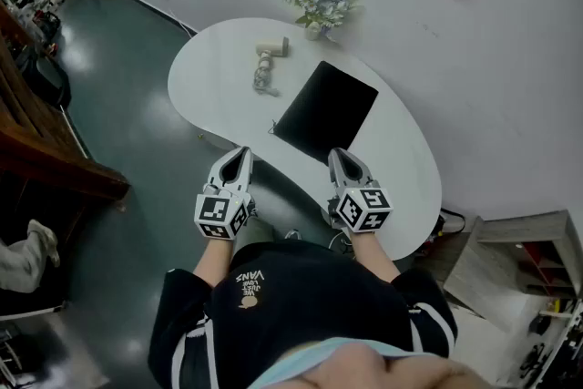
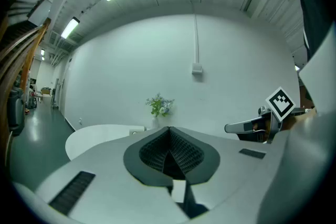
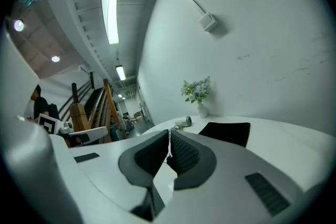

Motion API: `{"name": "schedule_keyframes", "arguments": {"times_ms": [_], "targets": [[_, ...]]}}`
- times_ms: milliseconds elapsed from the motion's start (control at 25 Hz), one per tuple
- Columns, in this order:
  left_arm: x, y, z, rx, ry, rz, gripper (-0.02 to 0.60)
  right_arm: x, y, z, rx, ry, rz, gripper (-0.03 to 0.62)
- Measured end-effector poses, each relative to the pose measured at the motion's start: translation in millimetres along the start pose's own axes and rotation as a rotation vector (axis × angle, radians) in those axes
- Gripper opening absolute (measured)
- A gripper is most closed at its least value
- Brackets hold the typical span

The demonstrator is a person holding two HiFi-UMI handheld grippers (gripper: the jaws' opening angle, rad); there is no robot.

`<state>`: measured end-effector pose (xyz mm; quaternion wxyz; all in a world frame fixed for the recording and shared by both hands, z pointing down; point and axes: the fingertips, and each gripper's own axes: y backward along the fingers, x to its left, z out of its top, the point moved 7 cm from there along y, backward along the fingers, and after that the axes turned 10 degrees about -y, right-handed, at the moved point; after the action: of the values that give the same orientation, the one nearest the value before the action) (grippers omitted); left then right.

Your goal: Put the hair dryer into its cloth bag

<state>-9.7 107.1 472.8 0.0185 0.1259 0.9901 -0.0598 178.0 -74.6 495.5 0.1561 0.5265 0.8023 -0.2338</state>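
A beige hair dryer (image 1: 271,50) lies on the far left part of the white table (image 1: 219,87), its coiled cord (image 1: 263,82) trailing toward me. A flat black cloth bag (image 1: 326,111) lies to its right, near the middle of the table; the bag (image 3: 227,131) and the hair dryer (image 3: 185,122) also show in the right gripper view. My left gripper (image 1: 240,156) and right gripper (image 1: 339,156) hover side by side at the table's near edge, both shut and holding nothing. Each one's jaws meet at the tips in its own view.
A small vase of flowers (image 1: 321,9) stands at the table's back edge by the white wall. A dark glossy floor lies to the left, with a wooden staircase (image 1: 36,132) and chairs. A shelf unit (image 1: 528,269) stands at the lower right.
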Motion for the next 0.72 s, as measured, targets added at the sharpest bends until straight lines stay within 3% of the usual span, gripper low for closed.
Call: {"name": "schedule_keyframes", "arguments": {"times_ms": [200, 320, 440, 720], "targets": [[23.4, -22.7, -0.2, 0.001, -0.001, -0.032, 0.031, 5.4, -20.0, 4.2, -0.022, 0.041, -0.042, 0.048], [38.6, -40.3, -4.1, 0.014, 0.026, -0.081, 0.108, 7.8, -33.3, 3.2, -0.02, 0.06, -0.079, 0.063], [54.0, -59.7, -9.5, 0.056, 0.048, -0.14, 0.192, 9.0, -49.6, 1.7, -0.001, 0.043, -0.112, 0.162], [105.3, -99.3, -20.5, 0.133, 0.037, -0.275, 0.25, 17.9, -88.4, -5.2, -0.021, 0.023, -0.236, 0.17]]}}
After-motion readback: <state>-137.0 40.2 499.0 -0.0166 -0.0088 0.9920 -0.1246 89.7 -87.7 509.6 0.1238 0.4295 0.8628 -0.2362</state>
